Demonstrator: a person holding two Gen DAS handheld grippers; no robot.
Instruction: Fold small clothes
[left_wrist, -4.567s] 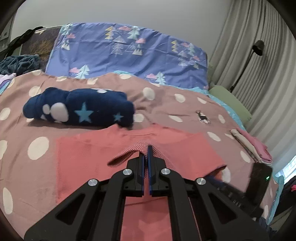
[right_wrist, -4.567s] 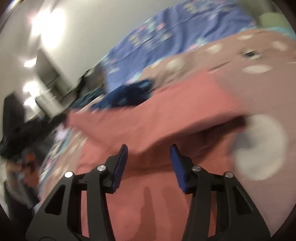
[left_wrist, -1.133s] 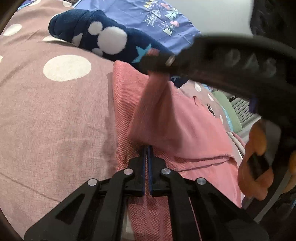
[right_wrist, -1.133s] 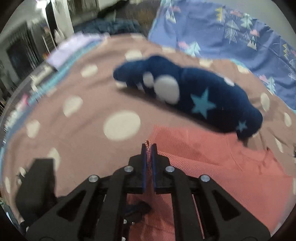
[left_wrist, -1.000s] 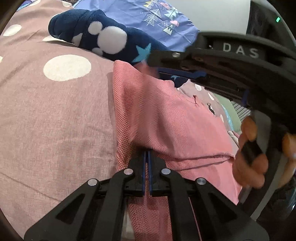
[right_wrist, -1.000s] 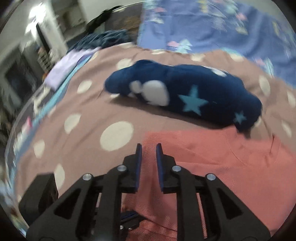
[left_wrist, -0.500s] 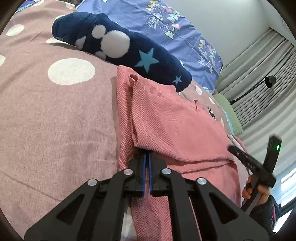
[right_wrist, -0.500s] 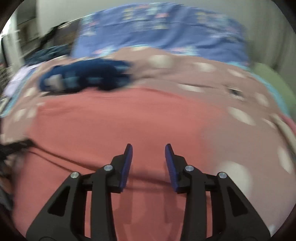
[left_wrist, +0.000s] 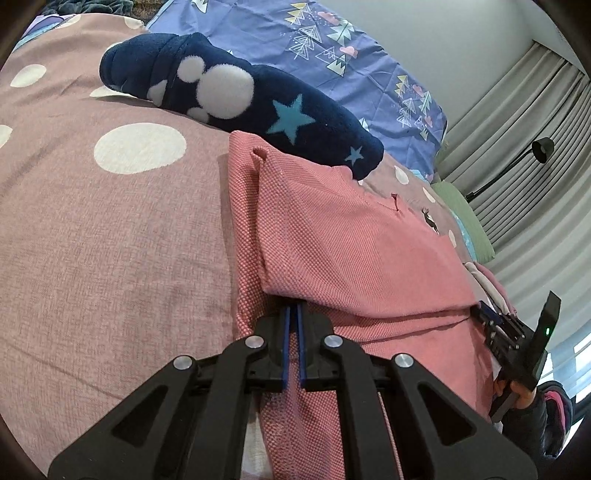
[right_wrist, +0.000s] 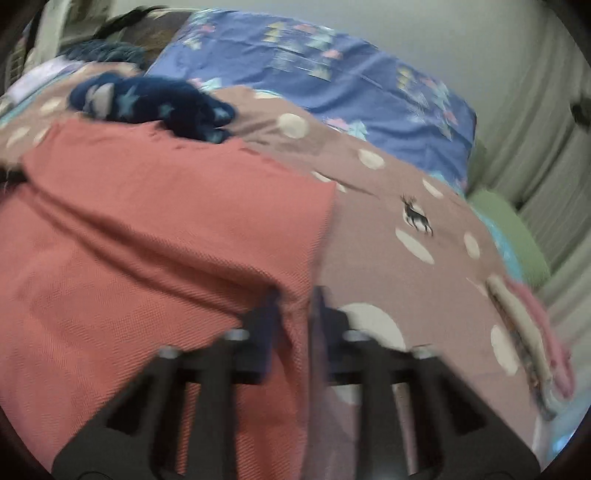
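The left gripper is clamped on the pink shirt's folded left edge. The right gripper, jaws just closing, straddles the shirt's right edge; whether it pinches is too blurred to tell. The shirt lies on the dotted bedspread, its top touching a navy fleece.

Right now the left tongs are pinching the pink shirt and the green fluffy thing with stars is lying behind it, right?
Not quite: the fluffy thing with stars is dark blue, as the left wrist view shows. The left tongs do pinch the pink shirt.

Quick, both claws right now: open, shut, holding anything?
Left claw: shut on the pink garment.
Right claw: just been closing, garment edge between its fingers; grip cannot be told.
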